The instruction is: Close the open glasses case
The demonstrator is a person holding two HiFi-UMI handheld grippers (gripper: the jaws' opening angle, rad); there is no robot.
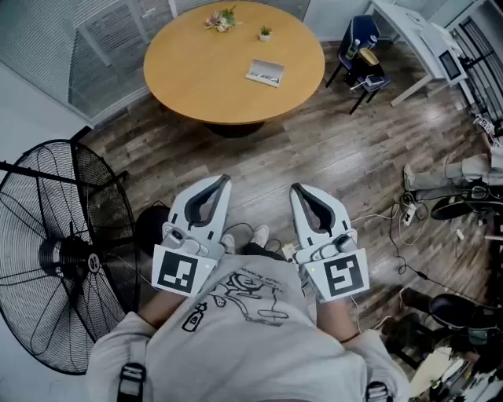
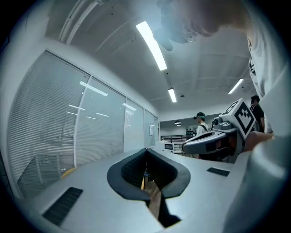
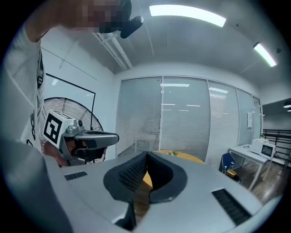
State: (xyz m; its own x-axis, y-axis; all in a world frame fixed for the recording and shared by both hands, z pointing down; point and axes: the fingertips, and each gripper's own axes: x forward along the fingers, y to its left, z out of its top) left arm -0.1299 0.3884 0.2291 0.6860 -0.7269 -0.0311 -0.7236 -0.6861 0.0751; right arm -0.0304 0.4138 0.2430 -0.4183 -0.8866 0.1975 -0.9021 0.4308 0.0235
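1. On the round wooden table (image 1: pixel 196 71), well ahead of the person, the glasses case (image 1: pixel 266 72) lies open. It is pale, flat and rectangular, and sits on the table's right half. It is apart from a small potted plant (image 1: pixel 266 33) and a sprig of flowers (image 1: pixel 221 20) near the far edge.
2. The left gripper (image 1: pixel 221 181) and right gripper (image 1: pixel 296 189) are held side by side close to the person's chest, above a plank-patterned wood floor (image 1: pixel 314 149). Both are smooth, pale grey shells that curve to a point, lined with dark ribbed pads.
3. The left gripper view shows that tool's jaws pressed together at the tips, with nothing between them. The right gripper view shows the same for the other tool.
4. Only the head view shows the case. In the right gripper view the table is just an orange sliver behind the jaws.
5. A black wire-cage fan (image 1: pixel 71 235) stands at the left of the head view and also appears in the right gripper view. The left gripper view alone shows a distant person in a cap (image 2: pixel 200 127).
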